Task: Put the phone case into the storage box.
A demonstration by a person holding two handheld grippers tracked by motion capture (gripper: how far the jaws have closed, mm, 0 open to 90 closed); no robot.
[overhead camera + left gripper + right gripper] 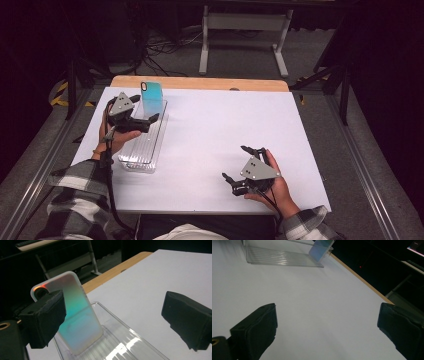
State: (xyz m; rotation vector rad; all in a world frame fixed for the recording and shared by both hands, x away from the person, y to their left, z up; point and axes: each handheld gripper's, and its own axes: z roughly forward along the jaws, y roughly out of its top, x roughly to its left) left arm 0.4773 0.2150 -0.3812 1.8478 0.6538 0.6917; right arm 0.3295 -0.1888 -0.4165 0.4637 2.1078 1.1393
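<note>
A white table takes up most of the high view, with a bare wooden strip along its far edge and dark floor beyond. On the left part of the table lies a long clear plastic tray with a ribbed bottom, its length running from near to far. At the far end of that tray stands a phone case, upright and slightly tilted, its lower edge resting inside the tray; its surface shimmers from teal to pale pink, with a white rim and a camera cut-out at the top corner.

The left gripper is held just beside the case, over the far half of the tray. In the left gripper view its jaws stand wide apart: the case sits close behind the left-hand jaw, and whether that pad brushes it cannot be told, while the other jaw is well clear over the white table, so the case is released and stands on its own in the tray.

The right gripper is at the near right of the table, well apart from the tray, jaws spread with nothing between them. Its own view looks across bare table toward the tray and case in the distance
</note>
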